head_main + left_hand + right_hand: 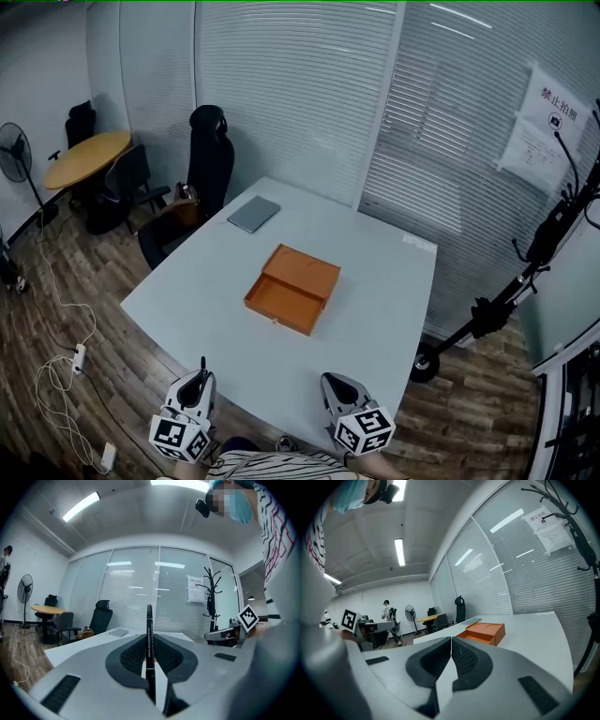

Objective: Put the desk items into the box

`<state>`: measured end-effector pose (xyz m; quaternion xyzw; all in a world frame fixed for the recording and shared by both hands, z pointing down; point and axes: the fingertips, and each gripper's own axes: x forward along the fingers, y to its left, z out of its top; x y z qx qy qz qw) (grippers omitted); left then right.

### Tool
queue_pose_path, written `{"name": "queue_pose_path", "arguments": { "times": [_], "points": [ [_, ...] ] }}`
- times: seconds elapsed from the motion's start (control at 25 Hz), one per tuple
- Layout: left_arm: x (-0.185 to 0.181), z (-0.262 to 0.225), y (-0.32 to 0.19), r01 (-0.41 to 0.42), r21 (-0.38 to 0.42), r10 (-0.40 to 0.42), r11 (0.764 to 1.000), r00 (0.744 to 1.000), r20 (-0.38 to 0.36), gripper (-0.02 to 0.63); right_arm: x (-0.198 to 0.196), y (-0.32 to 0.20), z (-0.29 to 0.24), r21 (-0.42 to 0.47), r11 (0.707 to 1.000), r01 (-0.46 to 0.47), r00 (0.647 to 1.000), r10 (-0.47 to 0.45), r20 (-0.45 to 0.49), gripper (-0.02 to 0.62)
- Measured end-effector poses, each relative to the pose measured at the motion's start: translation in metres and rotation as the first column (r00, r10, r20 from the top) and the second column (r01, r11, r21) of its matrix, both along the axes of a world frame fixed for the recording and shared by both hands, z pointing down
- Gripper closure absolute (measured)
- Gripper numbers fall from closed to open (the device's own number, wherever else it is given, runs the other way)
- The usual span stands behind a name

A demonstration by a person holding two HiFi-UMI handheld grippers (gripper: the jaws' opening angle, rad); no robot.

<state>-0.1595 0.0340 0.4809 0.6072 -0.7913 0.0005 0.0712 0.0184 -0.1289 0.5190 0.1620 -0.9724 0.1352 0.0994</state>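
At room centre, table (375, 309): white, rectangular, standing before a glass wall with shut blinds.
Round table (86, 157): wooden top, in the far left corner, dark chairs around it.
Office chair (208, 169): black, high-backed, at the white table's far left corner.
Fan (14, 153): on a stand, at the left wall beside the round table.
Box (292, 289): orange, lying open in two shallow halves that touch, about the middle of the white table.
Notebook (253, 214): grey, flat, near the table's far edge, well apart from the box.
Left gripper (197, 380): at the near edge of the table, raised; jaws closed onto a pen.
Right gripper (451, 644): beside the left one at the near edge; jaws pressed together with nothing between them, box ahead of it.
Pen (149, 625): black, slim, clamped upright in the left gripper, tip standing clear above the jaws, well apart from the box.
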Motion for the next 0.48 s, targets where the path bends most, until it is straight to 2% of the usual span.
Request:
{"name": "queue_pose_path", "arguments": {
  "times": [0.28,0.48],
  "points": [
    [-0.044,-0.013,-0.053,-0.086,-0.019,0.086,0.996,0.996,0.036,0.551,-0.019,-0.023,0.01,-0.027,0.997,-0.076,0.997,0.075,-0.036,0.569],
    [-0.075,-0.02,-0.099,-0.215,-0.031,0.217,0.976,0.974,0.061,0.551,-0.034,-0.039,0.006,-0.022,0.981,-0.192,0.981,0.191,-0.036,0.569]
  ]
}}
